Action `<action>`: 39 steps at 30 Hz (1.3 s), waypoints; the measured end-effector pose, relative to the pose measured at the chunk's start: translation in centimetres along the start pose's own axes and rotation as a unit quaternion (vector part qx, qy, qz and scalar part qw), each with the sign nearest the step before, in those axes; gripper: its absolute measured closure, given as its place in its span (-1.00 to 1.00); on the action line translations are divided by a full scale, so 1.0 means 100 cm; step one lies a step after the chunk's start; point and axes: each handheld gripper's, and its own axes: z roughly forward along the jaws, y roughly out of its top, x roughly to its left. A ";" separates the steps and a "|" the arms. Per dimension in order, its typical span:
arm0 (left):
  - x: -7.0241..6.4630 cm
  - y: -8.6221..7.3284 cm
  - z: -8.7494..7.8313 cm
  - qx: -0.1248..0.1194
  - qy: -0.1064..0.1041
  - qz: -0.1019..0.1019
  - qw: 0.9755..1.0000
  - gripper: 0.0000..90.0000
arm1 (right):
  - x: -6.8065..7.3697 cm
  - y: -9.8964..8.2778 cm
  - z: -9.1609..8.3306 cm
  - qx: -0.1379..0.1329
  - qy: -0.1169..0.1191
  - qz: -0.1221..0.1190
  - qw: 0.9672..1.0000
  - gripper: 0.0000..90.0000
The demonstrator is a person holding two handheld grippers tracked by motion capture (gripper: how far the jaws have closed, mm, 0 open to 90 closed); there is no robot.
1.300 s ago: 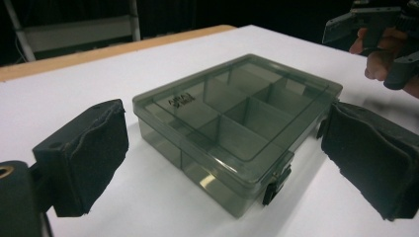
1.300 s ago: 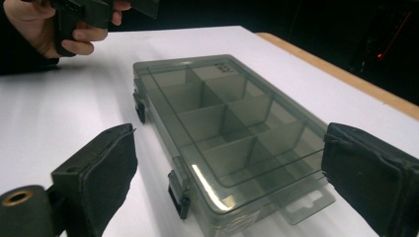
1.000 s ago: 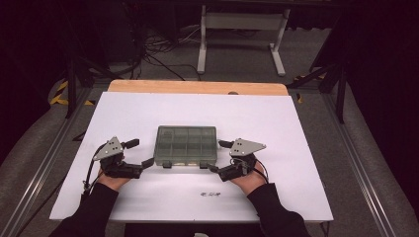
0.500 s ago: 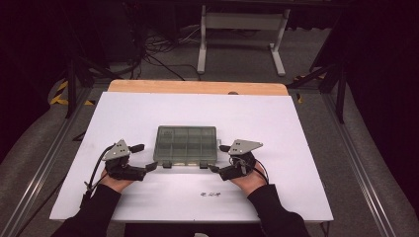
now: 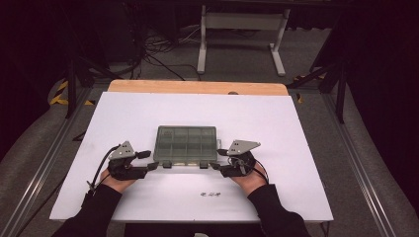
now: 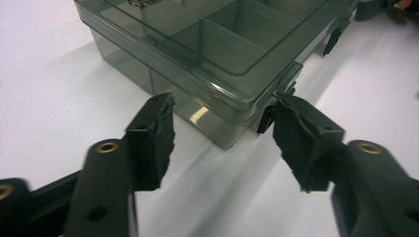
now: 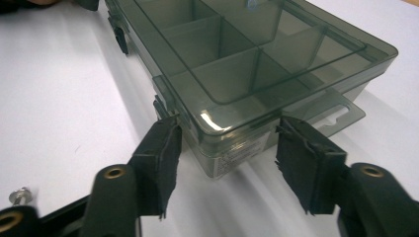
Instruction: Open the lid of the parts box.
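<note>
- Desk: white sheet covers most of the top; a bare wooden strip runs along the far edge. Small dark printed mark on the sheet near the person's side.
- Room: dark; grey floor, tangled cables behind the desk at left, a white metal stand beyond the far edge, metal rails along both sides.
- Compartment box: smoky translucent plastic, lid closed, lying flat near the desk centre, latches on the near edge.
- Left hand-held gripper: released, jaws spread around the box's near-left corner; right jaw touching the latch there.
- Right hand-held gripper: released, jaws straddling the near-right corner; left jaw at a latch.
- Small screw on the sheet beside the right gripper.
</note>
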 end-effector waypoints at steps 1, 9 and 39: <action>0.000 0.000 0.000 0.004 -0.001 0.002 1.000 0.05 | 0.000 0.000 0.000 0.002 -0.001 -0.001 1.000 -0.01; 0.000 0.000 0.001 0.011 -0.007 0.007 1.000 0.31 | 0.001 0.000 0.001 0.010 -0.009 -0.003 1.000 0.03; 0.001 0.000 0.000 0.018 -0.018 -0.001 1.000 0.51 | 0.002 0.000 0.000 0.016 -0.008 0.005 1.000 0.20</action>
